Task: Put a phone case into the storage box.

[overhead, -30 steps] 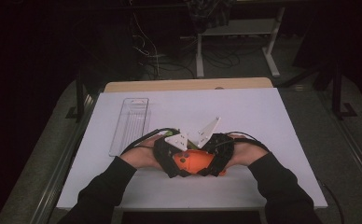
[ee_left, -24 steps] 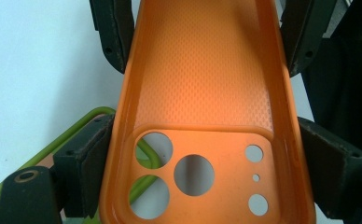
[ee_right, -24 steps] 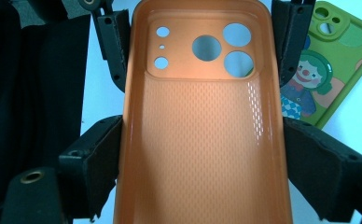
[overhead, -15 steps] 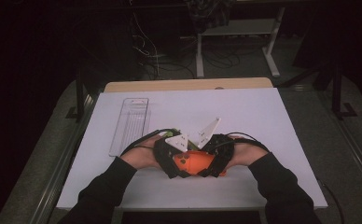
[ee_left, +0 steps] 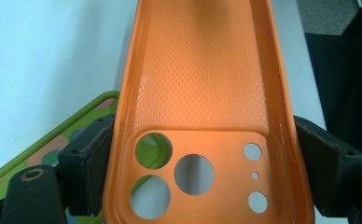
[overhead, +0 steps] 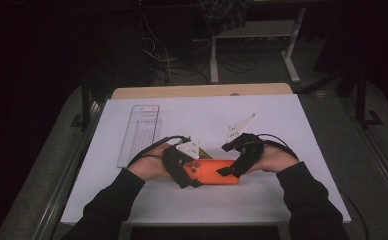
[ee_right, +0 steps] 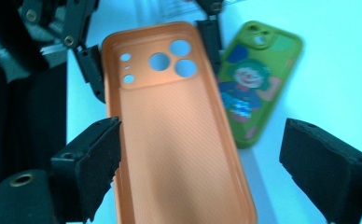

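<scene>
An orange phone case is held just above the white table, inner side up in the left gripper view. My left gripper is shut on its camera-hole end, one pad on each long edge. My right gripper is at the case's other end with its jaws wide open. Its left pad is close to the case's edge, and its right pad is well clear. A green phone case with a clown picture lies flat on the table beside and partly under the orange one.
A clear plastic tray lies at the table's back left. The white table sheet has free room to the right and at the back. The front edge is close below the person's forearms.
The right gripper has let go of the orange case and opened, and the right hand has drawn a little to the right. The left gripper still holds the case.
</scene>
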A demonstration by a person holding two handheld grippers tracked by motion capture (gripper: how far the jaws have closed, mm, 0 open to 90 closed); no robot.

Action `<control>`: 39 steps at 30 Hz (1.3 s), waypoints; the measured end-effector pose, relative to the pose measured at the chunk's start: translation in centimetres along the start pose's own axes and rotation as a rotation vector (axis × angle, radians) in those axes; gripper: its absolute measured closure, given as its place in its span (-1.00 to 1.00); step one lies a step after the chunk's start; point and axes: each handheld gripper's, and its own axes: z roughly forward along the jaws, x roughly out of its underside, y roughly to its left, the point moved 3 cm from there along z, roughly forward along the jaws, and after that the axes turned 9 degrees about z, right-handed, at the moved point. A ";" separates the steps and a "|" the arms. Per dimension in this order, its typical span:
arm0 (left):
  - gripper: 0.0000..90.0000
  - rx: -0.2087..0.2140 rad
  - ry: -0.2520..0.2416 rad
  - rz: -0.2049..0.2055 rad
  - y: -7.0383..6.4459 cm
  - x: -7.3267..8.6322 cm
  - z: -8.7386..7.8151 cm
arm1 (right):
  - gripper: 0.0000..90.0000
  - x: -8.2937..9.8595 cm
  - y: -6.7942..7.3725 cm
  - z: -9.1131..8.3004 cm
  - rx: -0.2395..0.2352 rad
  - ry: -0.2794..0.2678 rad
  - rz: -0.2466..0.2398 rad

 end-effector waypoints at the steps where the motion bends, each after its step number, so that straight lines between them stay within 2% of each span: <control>1: -0.64 -0.008 0.002 -0.008 0.0 0.1 0.0 | -0.73 0.1 -0.2 -0.2 0.006 -0.009 0.008; 5: -0.64 -0.034 0.016 -0.030 0.2 0.3 -0.1 | -0.74 0.6 -0.9 -1.0 0.076 -0.038 0.079; 11: -0.64 -0.087 0.008 -0.081 0.5 0.5 -0.5 | -0.80 1.2 -1.3 -1.7 0.110 -0.062 0.210; 15: -0.64 -0.117 0.020 -0.117 0.8 0.7 -0.8 | -0.78 1.9 -1.6 -2.1 0.171 -0.089 0.222; 17: -0.64 -0.141 0.029 -0.151 0.9 0.7 -0.9 | -0.77 2.4 -1.8 -2.4 0.193 -0.110 0.231; 22: -0.64 -0.197 0.010 -0.222 1.1 0.7 -1.2 | -0.74 3.2 -2.2 -2.9 0.251 -0.130 0.310; 26: -0.64 -0.244 0.032 -0.264 1.4 0.9 -1.4 | -0.74 3.9 -2.5 -2.6 0.298 -0.131 0.371; 28: -0.64 -0.265 0.026 -0.283 1.4 0.9 -1.4 | -0.72 4.2 -2.5 -2.3 0.326 -0.136 0.399; 30: -0.64 -0.281 0.029 -0.306 1.5 0.9 -1.3 | -0.72 4.5 -2.4 -2.0 0.323 -0.148 0.398; 34: -0.64 -0.301 0.052 -0.318 1.6 1.1 -1.1 | -0.77 4.9 -2.1 -1.3 0.339 -0.163 0.404; 36: -0.64 -0.300 0.062 -0.327 1.7 1.3 -1.0 | -0.79 5.0 -1.9 -0.9 0.343 -0.188 0.420; 39: -0.64 -0.313 0.065 -0.333 1.8 1.3 -1.1 | -0.81 5.3 -1.7 -0.1 0.354 -0.196 0.407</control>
